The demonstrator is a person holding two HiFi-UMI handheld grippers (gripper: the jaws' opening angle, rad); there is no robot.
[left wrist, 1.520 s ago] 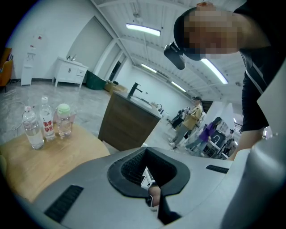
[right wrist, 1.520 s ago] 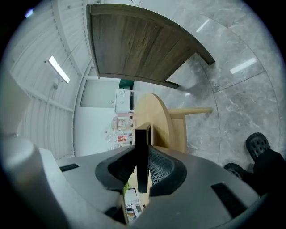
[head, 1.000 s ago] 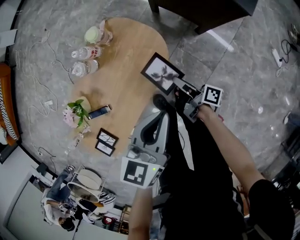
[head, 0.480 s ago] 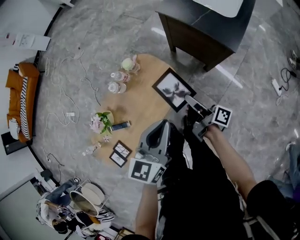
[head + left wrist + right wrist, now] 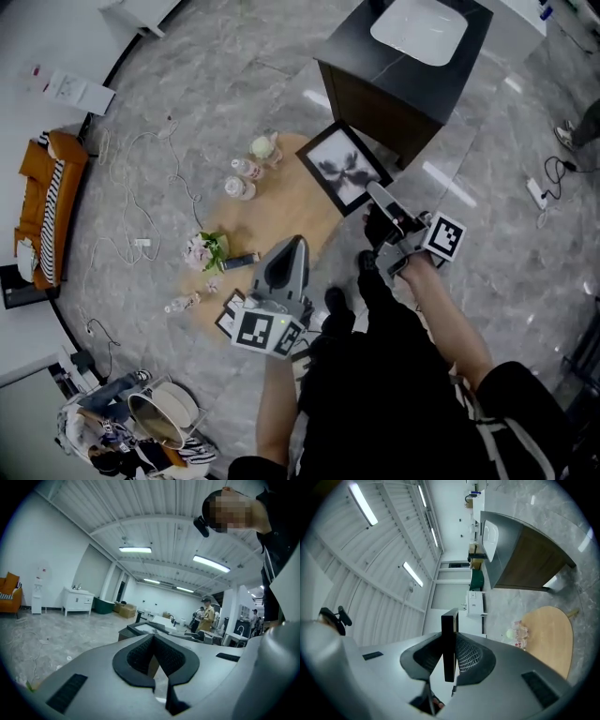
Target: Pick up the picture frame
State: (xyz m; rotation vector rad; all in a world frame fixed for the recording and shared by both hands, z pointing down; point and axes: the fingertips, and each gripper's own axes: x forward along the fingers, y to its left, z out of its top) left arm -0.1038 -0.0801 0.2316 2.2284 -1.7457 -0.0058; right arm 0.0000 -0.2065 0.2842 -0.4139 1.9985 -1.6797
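Observation:
The black picture frame (image 5: pixel 342 169), holding a dark plant print, hangs in the air above the right end of the oval wooden table (image 5: pixel 281 211). My right gripper (image 5: pixel 372 193) is shut on its lower right corner. In the right gripper view the frame's black edge (image 5: pixel 449 634) stands upright, clamped in my right gripper (image 5: pixel 449 657). My left gripper (image 5: pixel 294 242) hovers over the table's near side, jaws together with nothing in them. In the left gripper view my left gripper (image 5: pixel 153 641) points out across the room.
On the table stand two water bottles (image 5: pixel 241 178), a green-lidded jar (image 5: pixel 262 145), a flower bunch (image 5: pixel 201 249), a dark bar-shaped object (image 5: pixel 242 260) and small frames (image 5: pixel 228 311). A black cabinet with a white basin (image 5: pixel 412 66) stands behind. An orange sofa (image 5: pixel 42 187) and floor cables lie left.
Both grippers have risen high above the table, the right one carrying the picture frame up with it. The table now looks smaller and farther below.

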